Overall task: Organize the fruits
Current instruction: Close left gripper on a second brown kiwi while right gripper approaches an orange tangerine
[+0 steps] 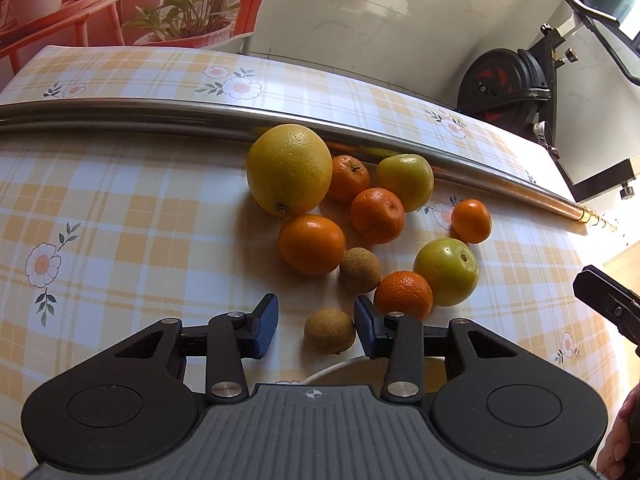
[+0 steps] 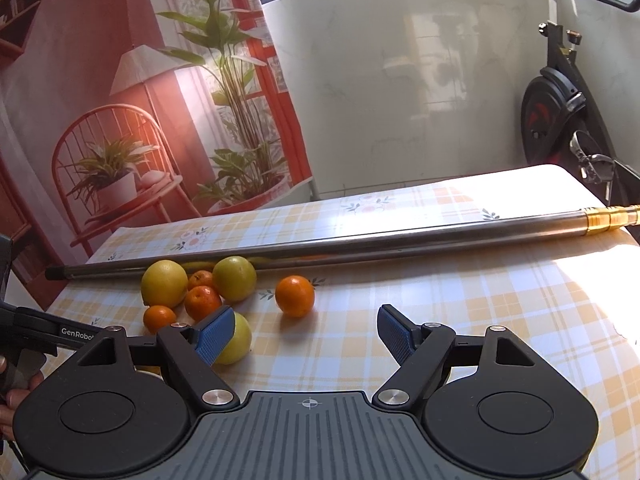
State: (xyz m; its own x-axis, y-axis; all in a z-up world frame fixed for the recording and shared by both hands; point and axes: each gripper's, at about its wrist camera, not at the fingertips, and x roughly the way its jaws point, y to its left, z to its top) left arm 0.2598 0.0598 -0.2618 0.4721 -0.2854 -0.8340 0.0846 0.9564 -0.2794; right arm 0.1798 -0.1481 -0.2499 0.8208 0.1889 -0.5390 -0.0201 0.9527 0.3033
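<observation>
Closing the wide-apart left gripper (image 1: pixel 316 326) on the small brown fruit (image 1: pixel 329 330) beside the tangerine (image 1: pixel 403 294) risks nudging both loose; right gripper (image 2: pixel 306 334) likewise gaping, empty.

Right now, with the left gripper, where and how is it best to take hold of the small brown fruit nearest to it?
Probably across its widest middle. The small brown fruit is round and lies between the open fingers of the left gripper, close to the right pad. Come straight forward and low, shifting slightly right to centre it.
</observation>
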